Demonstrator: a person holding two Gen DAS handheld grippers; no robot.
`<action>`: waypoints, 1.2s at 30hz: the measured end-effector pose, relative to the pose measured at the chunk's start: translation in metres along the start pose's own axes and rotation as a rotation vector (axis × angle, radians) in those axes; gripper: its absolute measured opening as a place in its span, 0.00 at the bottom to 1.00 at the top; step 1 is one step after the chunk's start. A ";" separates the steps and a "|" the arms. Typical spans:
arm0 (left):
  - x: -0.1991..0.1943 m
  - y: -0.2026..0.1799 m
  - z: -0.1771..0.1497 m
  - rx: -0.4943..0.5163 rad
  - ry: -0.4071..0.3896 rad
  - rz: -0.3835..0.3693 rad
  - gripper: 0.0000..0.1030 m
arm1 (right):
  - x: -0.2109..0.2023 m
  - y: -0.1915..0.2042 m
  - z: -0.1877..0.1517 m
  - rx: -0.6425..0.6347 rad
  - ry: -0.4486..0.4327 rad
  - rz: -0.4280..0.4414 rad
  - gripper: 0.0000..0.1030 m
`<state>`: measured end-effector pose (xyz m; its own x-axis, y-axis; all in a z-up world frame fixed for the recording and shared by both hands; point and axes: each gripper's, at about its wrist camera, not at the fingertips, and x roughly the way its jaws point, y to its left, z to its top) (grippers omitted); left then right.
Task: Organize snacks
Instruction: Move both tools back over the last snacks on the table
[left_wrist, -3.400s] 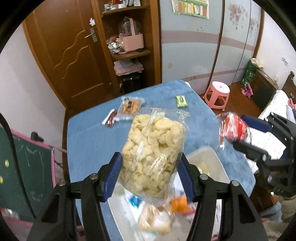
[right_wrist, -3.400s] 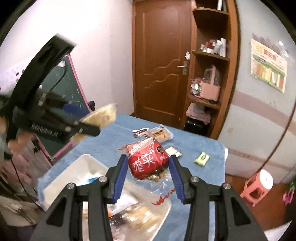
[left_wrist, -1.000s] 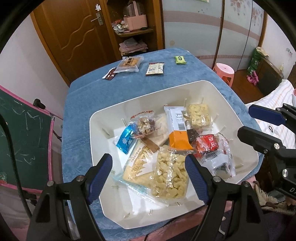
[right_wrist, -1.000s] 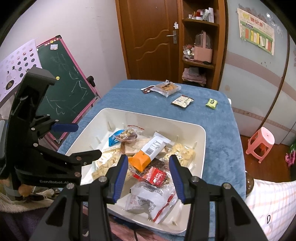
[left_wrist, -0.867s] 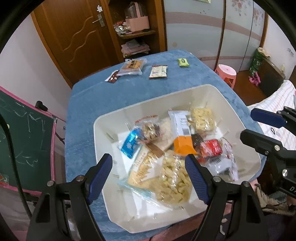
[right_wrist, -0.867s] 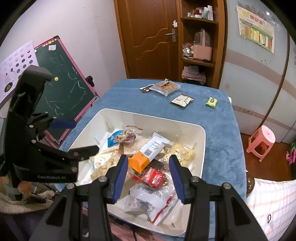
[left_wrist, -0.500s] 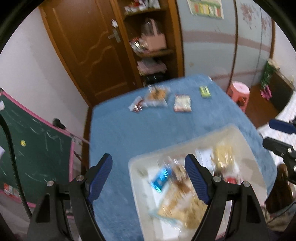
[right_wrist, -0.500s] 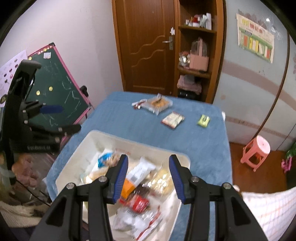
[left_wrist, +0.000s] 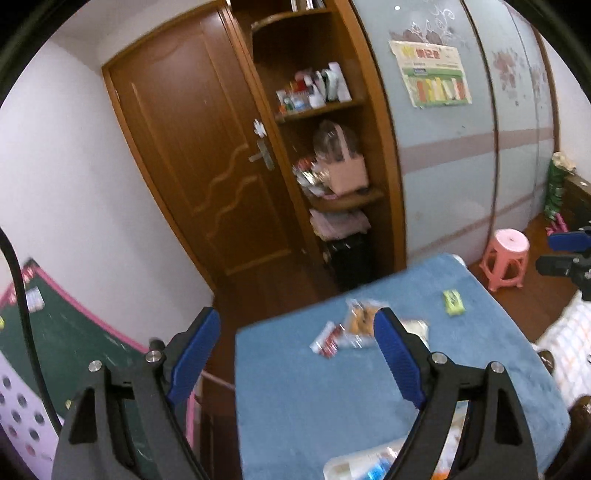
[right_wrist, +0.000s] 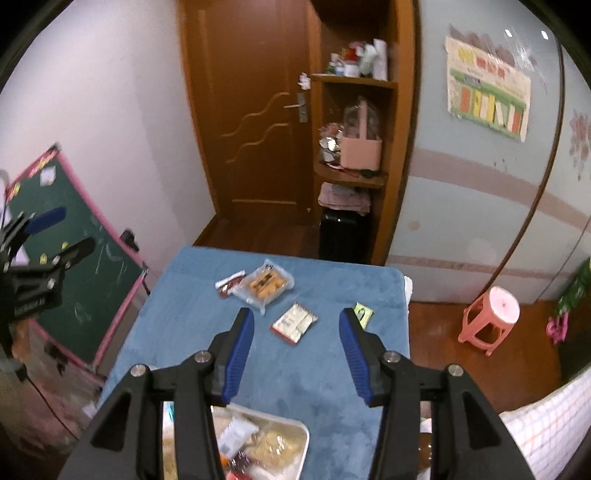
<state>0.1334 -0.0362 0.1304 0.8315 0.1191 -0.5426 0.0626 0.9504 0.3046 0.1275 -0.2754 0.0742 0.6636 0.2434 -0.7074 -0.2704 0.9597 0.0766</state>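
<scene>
Spanning the scene: blue-covered table (right_wrist: 295, 373), with white bin (right_wrist: 291, 435) of snacks at its near edge, under the right tongs (right_wrist: 297, 354). Beyond those empty, parted tongs lie clear cracker pack (right_wrist: 264, 282), white sachet (right_wrist: 293, 322), red-white stick (right_wrist: 229, 282), green packet (right_wrist: 364, 313). Left tongs (left_wrist: 297, 354) empty, jaws widening

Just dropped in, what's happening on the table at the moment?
Someone is sorting snacks into a white bin at the near edge of the blue table. Both tools are empty: the left hand-held gripper has its jaws opening, the right hand-held gripper is open. Four packets still lie at the far end: a clear cookie pack, a red-and-white wrapper, a white sachet and a small green packet.
</scene>
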 end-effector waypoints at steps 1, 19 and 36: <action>0.007 0.000 0.008 0.005 -0.008 0.006 0.83 | 0.010 -0.008 0.014 0.024 0.016 0.005 0.47; 0.284 -0.061 0.024 -0.042 0.348 -0.091 0.83 | 0.216 -0.072 0.044 0.223 0.259 0.068 0.47; 0.408 -0.136 -0.068 -0.061 0.555 -0.256 0.83 | 0.360 -0.060 -0.055 0.307 0.529 0.213 0.47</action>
<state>0.4270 -0.0976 -0.1859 0.3821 0.0007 -0.9241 0.1768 0.9815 0.0738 0.3443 -0.2534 -0.2232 0.1626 0.4061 -0.8992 -0.0947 0.9136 0.3954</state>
